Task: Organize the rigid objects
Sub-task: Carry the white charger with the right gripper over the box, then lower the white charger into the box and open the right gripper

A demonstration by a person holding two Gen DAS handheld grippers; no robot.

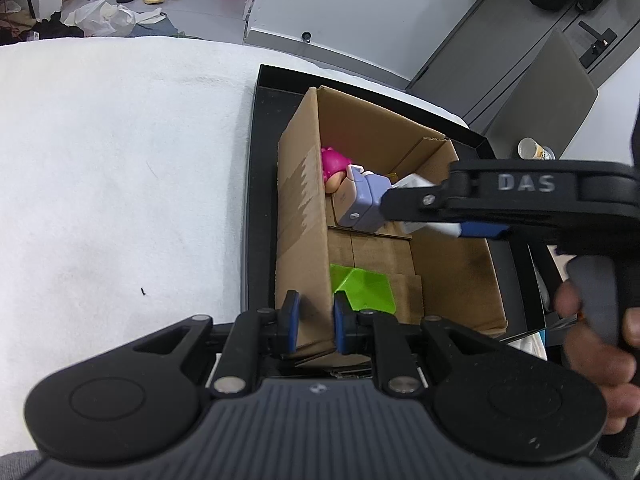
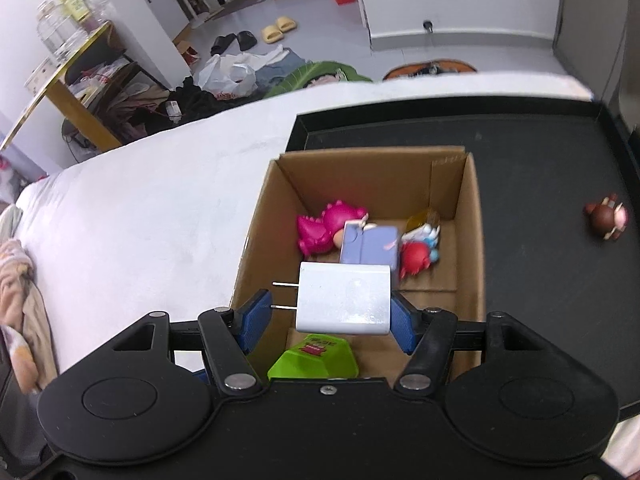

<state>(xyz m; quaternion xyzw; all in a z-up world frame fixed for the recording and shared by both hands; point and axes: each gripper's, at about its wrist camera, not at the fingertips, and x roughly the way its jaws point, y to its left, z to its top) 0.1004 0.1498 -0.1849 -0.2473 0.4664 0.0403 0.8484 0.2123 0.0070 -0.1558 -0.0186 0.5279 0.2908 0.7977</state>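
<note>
Cardboard box (image 2: 468, 216): below right tool (image 2: 324, 312), already holding several toys.
Right tool: clamps white charger (image 2: 344, 300) above box.
Left tool (image 1: 314, 320): narrow, pinching box wall.
Left: brown figurine (image 2: 606, 216) on black tray (image 2: 540, 152).

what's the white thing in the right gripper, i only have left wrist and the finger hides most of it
Observer: A white charger plug, clamped between the right gripper's blue pads, with its two prongs pointing left in the right wrist view.
Operator: anything left outside the box
Observer: Yes, a small brown figure lies on the black tray, to the right of the cardboard box.
Operator: anything in the box i'm missing
Observer: A red figure beside the lilac block.
</note>
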